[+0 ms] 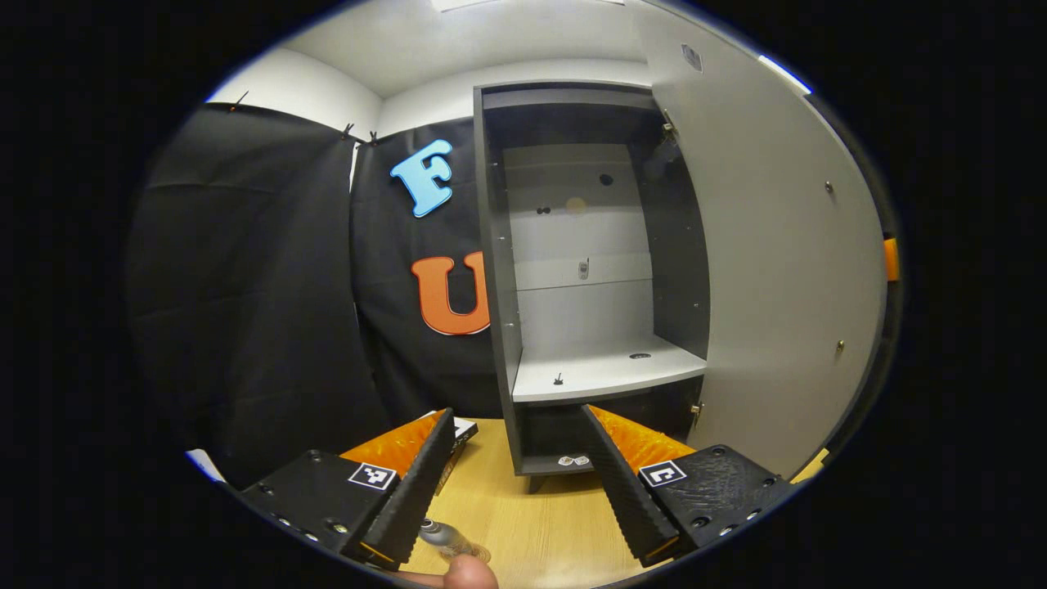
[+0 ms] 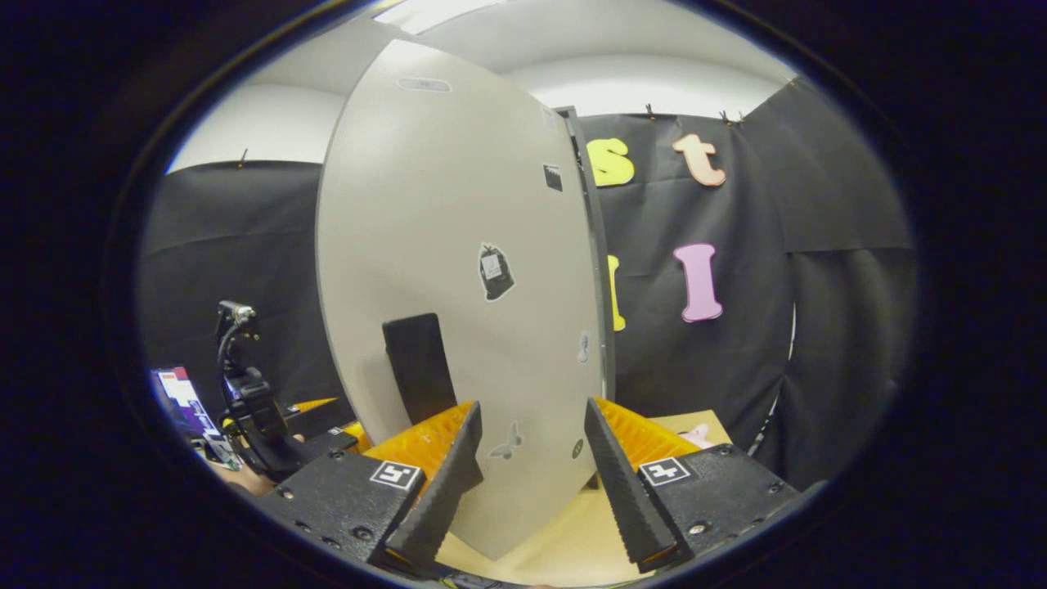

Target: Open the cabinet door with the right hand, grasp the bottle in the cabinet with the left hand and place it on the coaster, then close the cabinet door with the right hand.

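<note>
The cabinet door [image 1: 777,270] stands wide open, leaving the shelf [image 1: 605,372] freely reachable from the front.

Pale wooden desk [image 1: 532,523], black cloth wall [image 1: 253,311], white ceiling [image 1: 458,49], lit screen [image 2: 181,402] at the booth's edge, dark camera stand [image 2: 245,393] beside it

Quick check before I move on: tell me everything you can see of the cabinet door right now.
The cabinet door is a tall, flat, light grey panel that looks like laminated board. It stands swung wide open, hinged on the cabinet's right edge, hinges showing at top and bottom in the left gripper view. Its outer face carries a dark rectangular patch low down and a few small stickers. The right gripper is open, its fingers either side of the door's free edge; whether they touch it I cannot tell.
</note>
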`<act>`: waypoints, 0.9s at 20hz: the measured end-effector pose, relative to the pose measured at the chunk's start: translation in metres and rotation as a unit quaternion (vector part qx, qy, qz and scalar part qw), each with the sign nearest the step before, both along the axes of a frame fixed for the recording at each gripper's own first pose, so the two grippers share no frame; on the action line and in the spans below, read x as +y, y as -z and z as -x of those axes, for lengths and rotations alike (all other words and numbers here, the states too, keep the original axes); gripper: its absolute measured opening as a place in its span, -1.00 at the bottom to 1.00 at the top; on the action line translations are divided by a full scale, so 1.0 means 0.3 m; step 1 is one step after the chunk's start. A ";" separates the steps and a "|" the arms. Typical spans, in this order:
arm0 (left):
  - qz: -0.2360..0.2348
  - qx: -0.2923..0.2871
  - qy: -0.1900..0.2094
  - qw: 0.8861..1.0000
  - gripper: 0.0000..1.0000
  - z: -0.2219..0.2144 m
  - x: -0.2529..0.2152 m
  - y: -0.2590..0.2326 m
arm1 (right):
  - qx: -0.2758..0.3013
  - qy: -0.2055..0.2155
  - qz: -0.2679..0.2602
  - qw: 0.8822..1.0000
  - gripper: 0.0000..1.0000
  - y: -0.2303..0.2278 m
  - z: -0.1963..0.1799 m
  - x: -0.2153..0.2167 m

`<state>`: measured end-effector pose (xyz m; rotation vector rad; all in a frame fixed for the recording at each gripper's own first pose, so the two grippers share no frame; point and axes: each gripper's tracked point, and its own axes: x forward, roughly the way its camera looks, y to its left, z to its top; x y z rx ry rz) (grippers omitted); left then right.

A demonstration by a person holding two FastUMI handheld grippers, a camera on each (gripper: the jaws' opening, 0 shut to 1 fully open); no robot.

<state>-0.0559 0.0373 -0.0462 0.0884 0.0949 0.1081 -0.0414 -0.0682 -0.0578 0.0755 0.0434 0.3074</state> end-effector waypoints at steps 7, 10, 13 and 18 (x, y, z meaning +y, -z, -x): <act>0.014 0.008 -0.029 0.999 0.84 0.050 0.078 0.019 | 0.003 -0.039 -0.011 0.999 0.66 0.019 -0.064 0.126; 0.018 0.008 -0.045 0.999 0.84 0.073 0.110 0.015 | 0.022 -0.068 -0.026 0.997 0.67 0.053 -0.123 0.217; 0.015 0.007 -0.053 0.998 0.84 0.096 0.144 0.015 | 0.039 -0.092 -0.026 0.995 0.68 0.066 -0.163 0.267; 0.021 0.013 -0.058 0.998 0.84 0.109 0.163 0.035 | 0.017 -0.071 -0.012 0.997 0.68 0.035 -0.163 0.210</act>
